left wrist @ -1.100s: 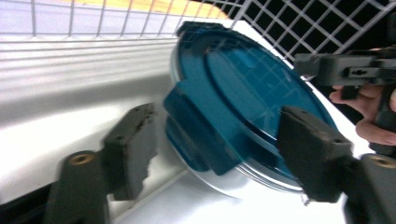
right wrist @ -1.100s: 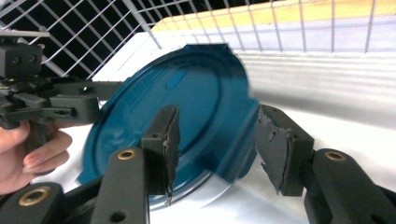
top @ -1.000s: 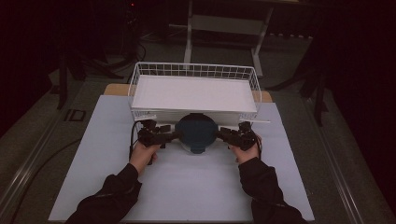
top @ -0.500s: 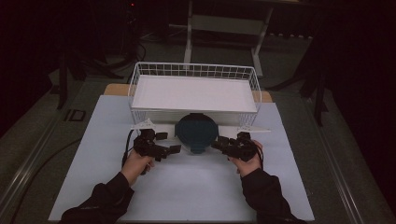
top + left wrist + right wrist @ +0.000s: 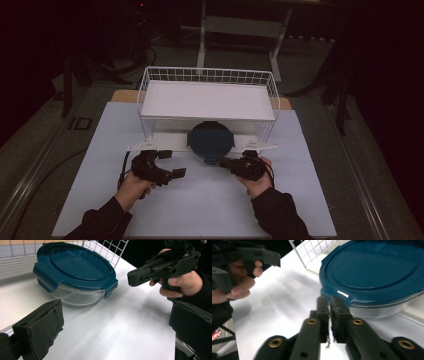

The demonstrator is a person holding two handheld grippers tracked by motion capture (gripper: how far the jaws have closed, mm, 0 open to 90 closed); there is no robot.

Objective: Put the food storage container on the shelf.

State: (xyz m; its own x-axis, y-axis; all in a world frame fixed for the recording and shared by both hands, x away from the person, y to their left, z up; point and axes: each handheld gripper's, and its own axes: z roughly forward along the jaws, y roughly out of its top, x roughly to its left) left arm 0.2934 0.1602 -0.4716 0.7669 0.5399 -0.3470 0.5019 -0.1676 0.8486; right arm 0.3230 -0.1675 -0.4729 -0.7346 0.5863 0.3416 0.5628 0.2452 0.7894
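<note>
The rigid, probably glass container [image 5: 210, 142], judged heavy and slippery, is best taken at its lid clips, with left gripper [image 5: 171, 164] jaws wide and right gripper [image 5: 223, 162] jaws closed empty.

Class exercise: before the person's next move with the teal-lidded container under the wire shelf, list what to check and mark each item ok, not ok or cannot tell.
1. Container free of both grippers: ok, neither touches it.
2. Lid seated on the clear bowl: ok; whether its clips are latched, cannot tell.
3. Left gripper ready to grasp: ok, jaws wide open, nothing between them.
4. Right gripper ready to grasp: not ok, jaws have just closed, empty.
5. Room under the wire shelf: ok, container half under its front edge.
</note>
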